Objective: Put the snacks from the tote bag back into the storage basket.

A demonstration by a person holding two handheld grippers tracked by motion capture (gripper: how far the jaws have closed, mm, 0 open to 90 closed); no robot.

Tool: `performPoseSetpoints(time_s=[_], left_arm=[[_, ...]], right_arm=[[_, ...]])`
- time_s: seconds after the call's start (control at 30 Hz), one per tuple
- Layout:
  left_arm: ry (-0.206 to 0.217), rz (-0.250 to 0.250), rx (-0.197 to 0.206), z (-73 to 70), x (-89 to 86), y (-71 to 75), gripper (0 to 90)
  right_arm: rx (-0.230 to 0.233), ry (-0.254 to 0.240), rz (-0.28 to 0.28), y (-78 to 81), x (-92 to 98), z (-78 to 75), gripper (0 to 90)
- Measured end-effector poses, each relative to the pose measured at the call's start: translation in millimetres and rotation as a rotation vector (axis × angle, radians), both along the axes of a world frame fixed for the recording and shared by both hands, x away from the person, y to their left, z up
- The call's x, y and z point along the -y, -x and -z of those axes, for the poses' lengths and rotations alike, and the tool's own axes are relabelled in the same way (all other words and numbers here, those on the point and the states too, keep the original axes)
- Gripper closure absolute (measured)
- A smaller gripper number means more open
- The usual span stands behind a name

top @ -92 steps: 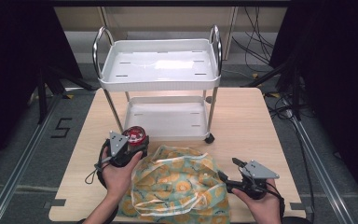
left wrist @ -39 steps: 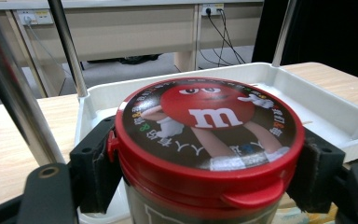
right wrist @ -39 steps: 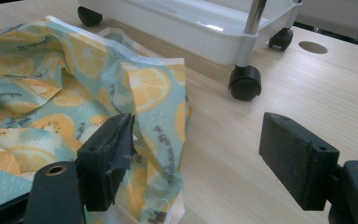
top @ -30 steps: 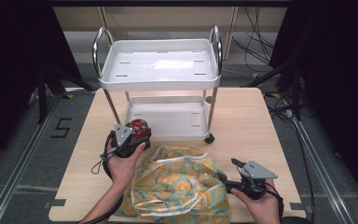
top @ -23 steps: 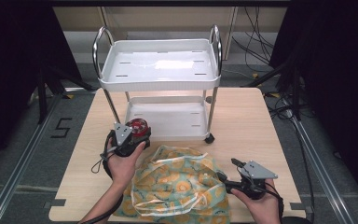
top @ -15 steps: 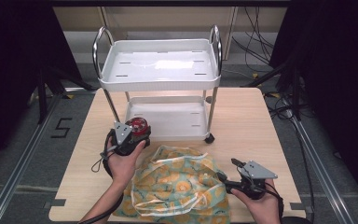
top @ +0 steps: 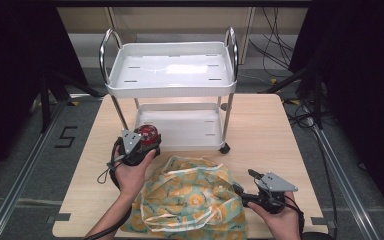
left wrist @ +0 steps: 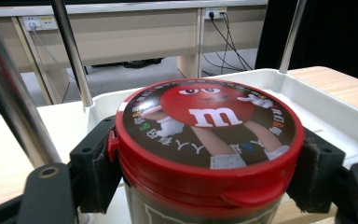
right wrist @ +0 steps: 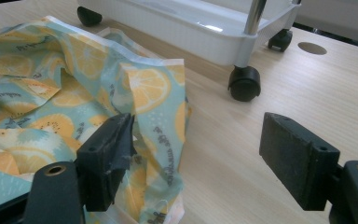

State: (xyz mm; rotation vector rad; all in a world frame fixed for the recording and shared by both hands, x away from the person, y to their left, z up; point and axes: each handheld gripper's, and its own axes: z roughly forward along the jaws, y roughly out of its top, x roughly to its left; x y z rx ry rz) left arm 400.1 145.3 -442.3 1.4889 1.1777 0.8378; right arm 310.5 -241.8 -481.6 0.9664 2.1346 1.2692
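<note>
Our left gripper (top: 142,142) fingers clamp the M&M's canister (left wrist: 209,140) near the cart (top: 170,75), probably for shelving; right gripper (right wrist: 198,161) fingers gape beside the citrus-print bag (top: 190,200).

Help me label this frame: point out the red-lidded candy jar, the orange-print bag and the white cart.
candy jar (left wrist: 209,116), left gripper view, on its red lid's printed top.
orange-print bag (top: 192,200), high view, middle of the crumpled fabric.
white cart (top: 172,90), high view, front rim of its top tray.
</note>
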Motion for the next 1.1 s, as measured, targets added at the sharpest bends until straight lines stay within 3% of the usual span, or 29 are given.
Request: performPoseSetpoints(time_s=[0.17, 0.23, 0.27, 0.3, 0.33, 0.43, 0.53, 0.97, 1.03, 1.1], left_arm=[[0.005, -0.009, 0.007, -2.2, -0.4, -2.3, 23.3], [0.005, -0.008, 0.010, -2.7, -0.4, -3.0, 23.2], [0.001, -0.006, 0.010, -2.9, -0.6, -3.3, 23.2], [-0.003, -0.008, 0.008, -3.1, -0.6, -3.5, 23.2], [-0.008, -0.006, 0.009, -3.2, -0.8, -3.9, 23.2], [-0.006, -0.011, 0.006, -3.2, -0.4, -5.2, 23.2], [-0.009, -0.012, 0.007, -2.9, -0.7, -7.2, 23.2], [-0.004, -0.019, 0.019, -5.4, -0.9, -12.8, 23.3], [-0.013, -0.016, 0.022, -5.8, -1.1, -13.4, 23.3], [-0.011, -0.018, 0.023, -5.8, -0.9, -14.2, 23.3]], right_arm=[[0.024, 0.008, -0.007, -1.3, 0.7, 0.0, 26.7], [0.005, 0.002, -0.003, -0.1, 0.3, -0.1, 26.7], [0.037, 0.004, -0.015, -2.1, 1.1, 0.4, 26.7], [0.002, -0.006, -0.009, -0.2, 0.1, 0.2, 26.7], [0.031, 0.003, -0.014, -1.7, 0.9, 0.4, 26.7], [0.039, 0.007, -0.018, -2.1, 1.1, 0.2, 26.7], [0.018, 0.008, -0.009, -0.9, 0.6, 0.1, 26.7], [0.016, -0.004, -0.008, -0.1, -1.1, 1.2, 26.5], [-0.015, -0.011, -0.006, 1.4, -2.4, 1.0, 26.5], [0.003, 0.013, -0.021, 0.2, -1.2, 0.4, 26.5]])
